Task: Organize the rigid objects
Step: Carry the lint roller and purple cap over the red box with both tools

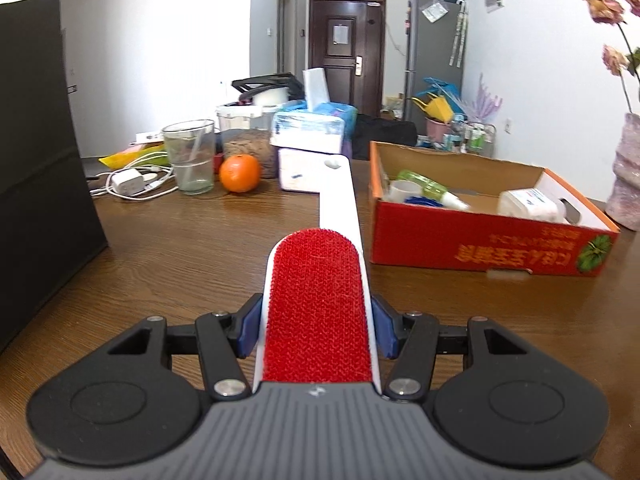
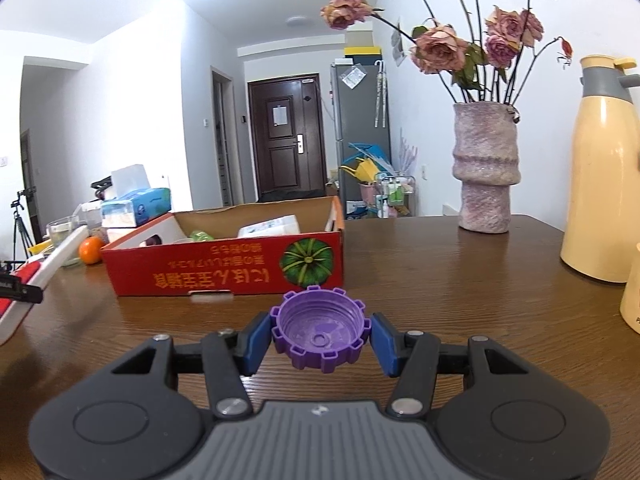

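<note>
My left gripper [image 1: 318,326] is shut on a lint brush [image 1: 320,312] with a red velvet pad and a long white handle [image 1: 340,196] that points away over the wooden table. To its right stands the red cardboard box [image 1: 472,244], open on top, holding a green bottle [image 1: 430,190] and a white container [image 1: 530,204]. My right gripper [image 2: 320,334] is shut on a purple ridged bottle cap [image 2: 320,330], hollow side up, just above the table in front of the same box [image 2: 224,268]. The lint brush [image 2: 56,258] shows at the left edge of the right wrist view.
An orange [image 1: 239,173], a glass cup [image 1: 190,156], a white charger with cables [image 1: 128,182] and tissue packs [image 1: 310,130] crowd the table's far left. A dark block [image 1: 40,152] stands at the left. A vase of dried roses [image 2: 486,168] and a cream thermos [image 2: 602,184] stand right.
</note>
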`<state>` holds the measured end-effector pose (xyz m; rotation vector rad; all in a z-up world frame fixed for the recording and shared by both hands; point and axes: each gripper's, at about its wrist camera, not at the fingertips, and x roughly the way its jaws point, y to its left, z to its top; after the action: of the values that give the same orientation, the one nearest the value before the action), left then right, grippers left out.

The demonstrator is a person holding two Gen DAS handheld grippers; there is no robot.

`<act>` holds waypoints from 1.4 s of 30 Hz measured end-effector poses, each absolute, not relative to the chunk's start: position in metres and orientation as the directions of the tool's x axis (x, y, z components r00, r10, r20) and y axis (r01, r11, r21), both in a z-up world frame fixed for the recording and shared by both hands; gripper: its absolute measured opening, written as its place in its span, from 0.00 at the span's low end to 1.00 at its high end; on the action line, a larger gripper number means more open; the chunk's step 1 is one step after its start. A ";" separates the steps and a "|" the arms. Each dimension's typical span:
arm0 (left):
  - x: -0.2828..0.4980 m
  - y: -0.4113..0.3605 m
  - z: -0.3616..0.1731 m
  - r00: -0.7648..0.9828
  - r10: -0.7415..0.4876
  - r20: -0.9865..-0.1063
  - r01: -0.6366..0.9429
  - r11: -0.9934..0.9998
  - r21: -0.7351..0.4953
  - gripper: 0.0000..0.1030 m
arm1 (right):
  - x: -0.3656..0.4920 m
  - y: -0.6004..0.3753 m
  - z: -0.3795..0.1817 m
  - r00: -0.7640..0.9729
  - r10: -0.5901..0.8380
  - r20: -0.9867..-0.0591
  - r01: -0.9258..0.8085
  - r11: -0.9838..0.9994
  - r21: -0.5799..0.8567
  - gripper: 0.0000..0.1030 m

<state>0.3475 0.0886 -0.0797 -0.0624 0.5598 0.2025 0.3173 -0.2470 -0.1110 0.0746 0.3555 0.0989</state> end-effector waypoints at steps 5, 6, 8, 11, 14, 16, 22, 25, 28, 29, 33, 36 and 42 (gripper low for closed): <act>0.341 0.078 -0.081 0.833 0.153 -0.532 -0.187 0.982 -0.010 0.55 | 0.315 -0.236 -0.111 0.930 0.133 -0.342 -0.108 0.990 0.092 0.52; 0.340 0.075 -0.081 0.833 0.147 -0.533 -0.182 0.983 -0.012 0.55 | 0.315 -0.233 -0.111 0.930 0.140 -0.341 -0.115 0.989 0.092 0.52; 0.339 0.070 -0.081 0.834 0.139 -0.534 -0.172 0.985 -0.013 0.55 | 0.315 -0.227 -0.110 0.927 0.152 -0.342 -0.128 0.987 0.092 0.52; 0.336 0.063 -0.081 0.836 0.129 -0.533 -0.161 0.987 -0.013 0.55 | 0.315 -0.220 -0.110 0.925 0.168 -0.341 -0.147 0.985 0.089 0.52; 0.334 0.056 -0.080 0.839 0.119 -0.531 -0.150 0.989 -0.015 0.55 | 0.315 -0.213 -0.109 0.923 0.180 -0.341 -0.158 0.983 0.090 0.52; 0.333 0.053 -0.079 0.840 0.114 -0.530 -0.145 0.989 -0.017 0.55 | 0.315 -0.210 -0.108 0.921 0.188 -0.340 -0.166 0.982 0.094 0.52; 0.330 0.042 -0.076 0.846 0.096 -0.525 -0.130 0.991 -0.028 0.55 | 0.315 -0.204 -0.103 0.919 0.212 -0.334 -0.188 0.977 0.103 0.52; 0.331 0.035 -0.075 0.846 0.083 -0.527 -0.117 0.993 -0.031 0.55 | 0.316 -0.200 -0.100 0.915 0.229 -0.332 -0.205 0.973 0.108 0.52; 0.332 0.030 -0.074 0.846 0.073 -0.529 -0.109 0.993 -0.037 0.55 | 0.319 -0.196 -0.097 0.913 0.234 -0.334 -0.210 0.972 0.107 0.52; 0.333 0.028 -0.073 0.846 0.068 -0.529 -0.106 0.994 -0.042 0.55 | 0.319 -0.195 -0.095 0.913 0.237 -0.333 -0.213 0.971 0.108 0.52; 0.334 0.023 -0.069 0.849 0.059 -0.525 -0.096 0.994 -0.044 0.55 | 0.323 -0.192 -0.090 0.911 0.245 -0.331 -0.220 0.969 0.111 0.52; 0.336 0.020 -0.065 0.850 0.048 -0.525 -0.087 0.995 -0.049 0.55 | 0.326 -0.189 -0.084 0.910 0.253 -0.330 -0.230 0.967 0.108 0.52; 0.344 0.016 -0.056 0.851 0.037 -0.524 -0.078 0.995 -0.056 0.55 | 0.335 -0.185 -0.071 0.908 0.269 -0.321 -0.248 0.963 0.105 0.52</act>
<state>0.3437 0.0157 -0.0557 -0.0759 0.5496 0.0606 0.3349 -0.1846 -0.0708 0.0626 0.3403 0.2667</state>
